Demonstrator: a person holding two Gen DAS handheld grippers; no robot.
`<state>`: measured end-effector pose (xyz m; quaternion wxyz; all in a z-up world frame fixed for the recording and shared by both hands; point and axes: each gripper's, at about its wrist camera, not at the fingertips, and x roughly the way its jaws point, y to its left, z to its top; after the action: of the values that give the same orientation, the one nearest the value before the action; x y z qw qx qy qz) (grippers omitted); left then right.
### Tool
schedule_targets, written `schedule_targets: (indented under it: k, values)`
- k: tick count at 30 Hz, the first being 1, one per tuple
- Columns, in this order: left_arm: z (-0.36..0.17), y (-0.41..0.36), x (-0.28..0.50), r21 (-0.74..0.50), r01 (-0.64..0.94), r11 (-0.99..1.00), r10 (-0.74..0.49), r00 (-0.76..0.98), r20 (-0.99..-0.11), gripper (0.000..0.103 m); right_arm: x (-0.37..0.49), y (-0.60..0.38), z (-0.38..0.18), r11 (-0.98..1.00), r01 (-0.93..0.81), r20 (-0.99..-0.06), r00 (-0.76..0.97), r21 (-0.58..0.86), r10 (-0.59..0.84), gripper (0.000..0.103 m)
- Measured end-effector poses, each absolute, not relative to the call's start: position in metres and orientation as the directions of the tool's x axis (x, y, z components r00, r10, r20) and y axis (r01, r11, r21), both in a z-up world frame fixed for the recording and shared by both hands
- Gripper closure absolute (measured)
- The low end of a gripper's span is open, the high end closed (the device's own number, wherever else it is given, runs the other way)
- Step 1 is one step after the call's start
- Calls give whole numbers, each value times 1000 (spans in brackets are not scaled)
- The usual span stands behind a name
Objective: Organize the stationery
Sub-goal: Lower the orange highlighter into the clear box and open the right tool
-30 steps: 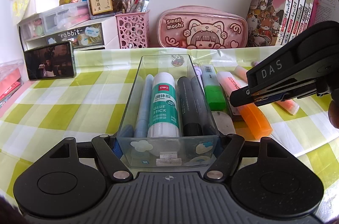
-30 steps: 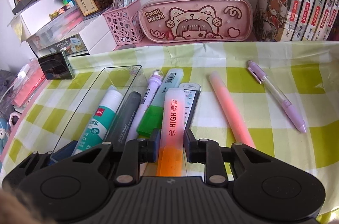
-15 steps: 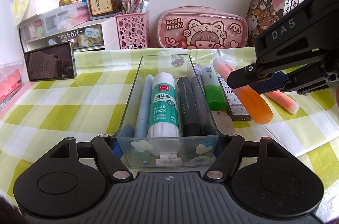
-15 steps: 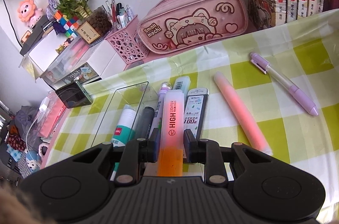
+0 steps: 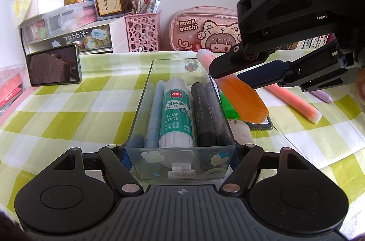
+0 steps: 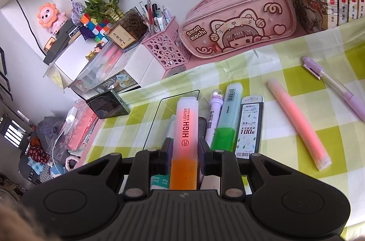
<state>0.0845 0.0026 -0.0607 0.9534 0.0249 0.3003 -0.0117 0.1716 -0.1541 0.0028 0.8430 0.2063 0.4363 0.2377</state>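
Right gripper is clamped on the orange highlighter, held above the tray's right wall, long axis roughly along the tray's. Left gripper is pinching the tray's near end, so I'd guess the drop is a nudge left, then down beside the markers.

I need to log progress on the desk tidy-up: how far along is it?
Partway. Done: glue stick and dark markers lie in the clear tray, which the left gripper grips. In hand: right gripper holds the orange highlighter. Left: green highlighter, lead case, pink highlighter, purple pens.
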Motion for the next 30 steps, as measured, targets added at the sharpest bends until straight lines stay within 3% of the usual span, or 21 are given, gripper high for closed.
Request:
schedule_targets:
  k: [6,30]
  values:
    - [-61,3,85,40,37,999,-7,819,-573,30,175,-150,0,765,-194,-626,472,613,621,66]
    - [-61,2,85,40,37,999,-7,820,-573,30,172,-128,-2,787,-224,-658,445,575,607,65]
